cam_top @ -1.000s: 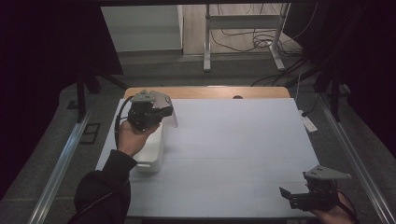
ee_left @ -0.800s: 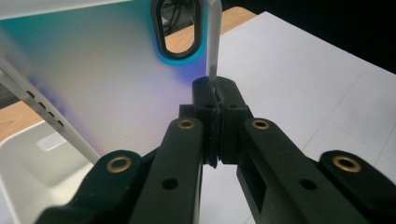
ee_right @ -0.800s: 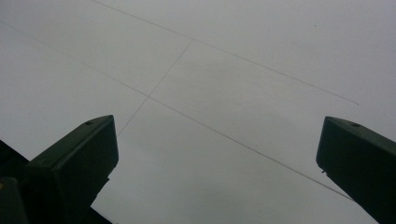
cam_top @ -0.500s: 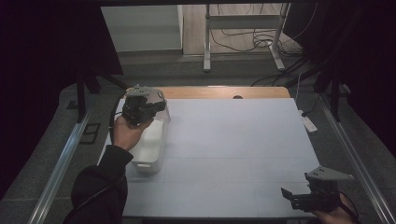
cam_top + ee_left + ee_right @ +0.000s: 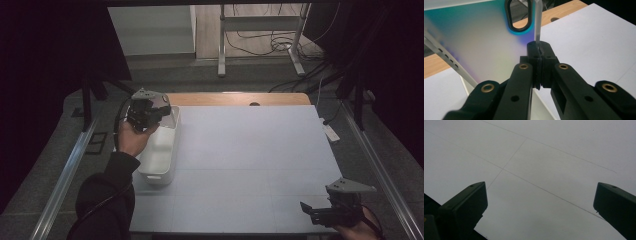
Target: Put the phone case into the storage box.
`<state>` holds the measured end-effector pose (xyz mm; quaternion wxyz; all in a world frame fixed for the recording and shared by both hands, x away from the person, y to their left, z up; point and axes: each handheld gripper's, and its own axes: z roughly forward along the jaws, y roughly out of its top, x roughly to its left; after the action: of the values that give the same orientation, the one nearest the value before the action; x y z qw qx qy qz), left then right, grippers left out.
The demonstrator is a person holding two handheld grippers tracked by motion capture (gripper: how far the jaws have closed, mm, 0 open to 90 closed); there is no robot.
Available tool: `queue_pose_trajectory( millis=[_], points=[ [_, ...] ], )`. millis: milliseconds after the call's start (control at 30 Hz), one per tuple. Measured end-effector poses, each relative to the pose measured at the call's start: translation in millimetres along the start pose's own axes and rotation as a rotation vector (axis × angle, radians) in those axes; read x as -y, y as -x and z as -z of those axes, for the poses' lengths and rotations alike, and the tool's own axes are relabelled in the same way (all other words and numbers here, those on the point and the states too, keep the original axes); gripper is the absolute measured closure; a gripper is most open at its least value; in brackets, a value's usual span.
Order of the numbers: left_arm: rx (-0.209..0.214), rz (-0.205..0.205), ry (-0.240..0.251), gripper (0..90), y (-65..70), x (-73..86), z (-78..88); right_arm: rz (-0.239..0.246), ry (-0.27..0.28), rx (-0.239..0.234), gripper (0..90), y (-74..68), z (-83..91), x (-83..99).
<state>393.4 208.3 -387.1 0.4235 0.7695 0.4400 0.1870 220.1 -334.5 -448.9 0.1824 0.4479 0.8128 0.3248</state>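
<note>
Left gripper (image 5: 539,53) jaws pinch the thin edge of the translucent lid (image 5: 486,42) above the white bin (image 5: 159,150); right gripper (image 5: 541,205) jaws stand spread over the table (image 5: 250,150).

Lab, dark curtains (image 5: 45,75), floor cables (image 5: 270,35)

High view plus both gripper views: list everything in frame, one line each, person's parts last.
white bin: 1, white, left part of the table, long side running away from the person
bin wall: 1, white, translucent, with an oval handle hole, pinched at its edge
table: 1, white top with a wooden strip at the far edge
metal stand: 1, grey, on the floor beyond the table
cables: several, dark, on the floor by the stand
left gripper: 1, black, shut on the bin wall
right gripper: 1, black, open, near right corner of the table
</note>
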Motion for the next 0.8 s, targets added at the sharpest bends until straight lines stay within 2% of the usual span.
queue_pose_trajectory(
  millis=[400, 800],
  points=[
    [-0.041, 0.036, -0.006, 88.2, -11.0, -1.8, -14.1, 0.005, -0.002, -0.002, 0.0, -0.2, -0.2, 0.0],
    [-0.055, 0.057, -0.017, 88.2, -18.7, -3.9, -28.0, 0.007, -0.002, -0.005, 0.0, -0.3, 0.2, 0.0]
  ],
)
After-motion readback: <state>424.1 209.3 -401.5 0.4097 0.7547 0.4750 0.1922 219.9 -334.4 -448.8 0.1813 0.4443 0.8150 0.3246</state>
